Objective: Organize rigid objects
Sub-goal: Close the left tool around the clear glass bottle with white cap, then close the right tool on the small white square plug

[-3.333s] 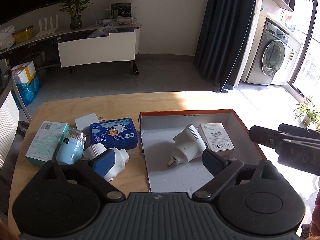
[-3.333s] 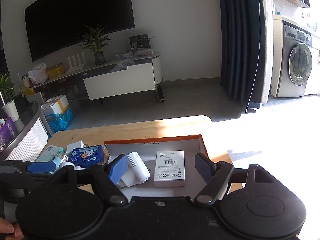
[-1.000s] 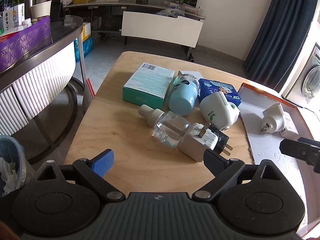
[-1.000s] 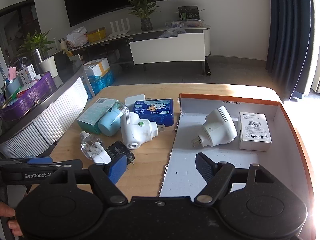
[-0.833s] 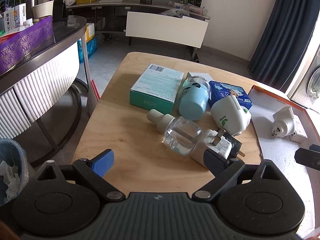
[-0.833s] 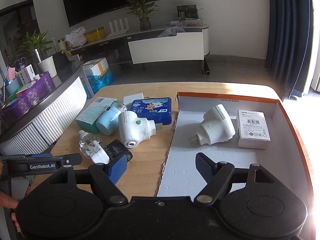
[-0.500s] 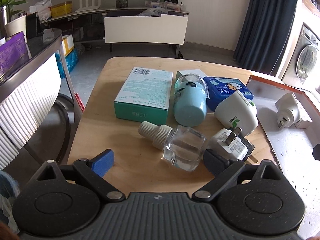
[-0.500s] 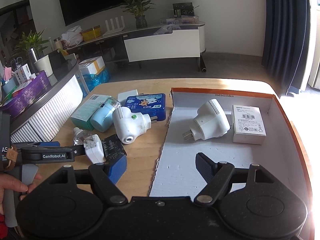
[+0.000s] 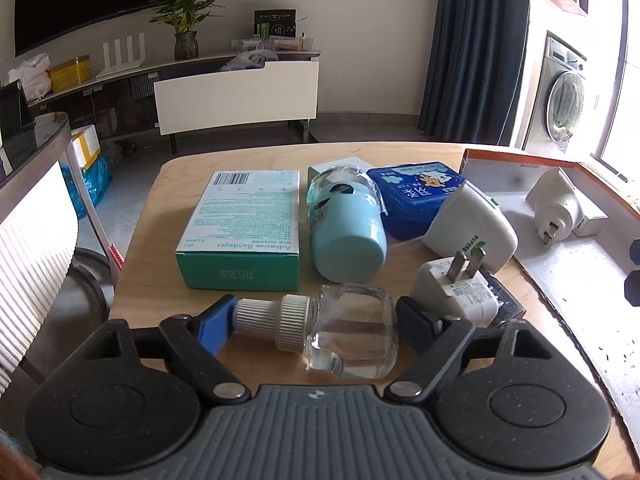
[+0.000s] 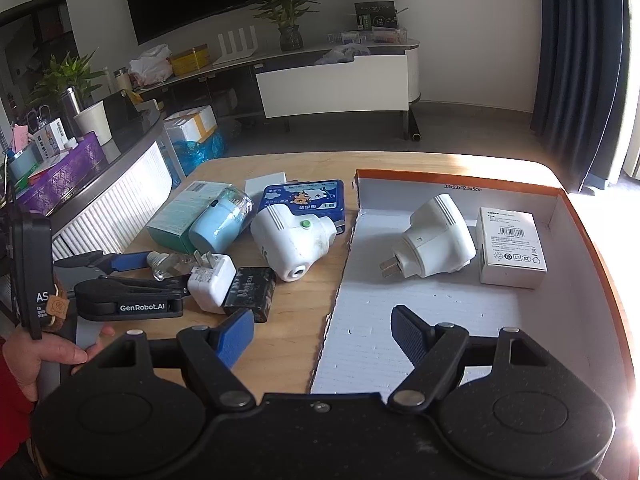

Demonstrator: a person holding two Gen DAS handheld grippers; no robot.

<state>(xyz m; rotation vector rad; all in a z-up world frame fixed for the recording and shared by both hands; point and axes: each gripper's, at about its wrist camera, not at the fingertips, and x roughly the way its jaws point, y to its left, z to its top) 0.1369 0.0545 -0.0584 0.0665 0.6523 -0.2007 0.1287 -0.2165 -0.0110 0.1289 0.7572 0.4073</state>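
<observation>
1. Left claw (image 9: pixel 314 320): jaws are closing; the clear glass bottle (image 9: pixel 348 332) lies on its side between them on the desk (image 9: pixel 152 276); the blue pad on the left meets the tip of the bottle's ribbed white cap (image 9: pixel 272 314); the dark pad on the right sits at the bottle's base; whether the pads already press cannot be told.
2. Just ahead of the left claw's right finger: the white plug adapter (image 9: pixel 456 292) lies prongs up, resting against a black block (image 9: pixel 502 300).
3. Ahead of the left claw, left side: the teal bandage box (image 9: pixel 244 228) lies flat; beside it, straight ahead, the light-blue cylindrical device (image 9: pixel 346 232) lies on its side with its base toward the claw.
4. Farther ahead and to the right of the left claw: the blue tin (image 9: pixel 416 196); the white vaporizer (image 9: pixel 470 228) lies in front of it, touching it.
5. Right claw (image 10: pixel 322 334): jaws stand wide apart with nothing between them; it hovers over the near edge of the orange-rimmed box (image 10: pixel 588 240), whose left wall is folded flat onto the desk.
6. Inside the orange-rimmed box, ahead of the right claw: a second white vaporizer (image 10: pixel 434 240) lies with its prongs pointing left; to its right, just beside it, the small white carton (image 10: pixel 512 246) lies flat.
7. To the left of the right claw: a hand (image 10: pixel 44 354) grips the left claw's handle.
</observation>
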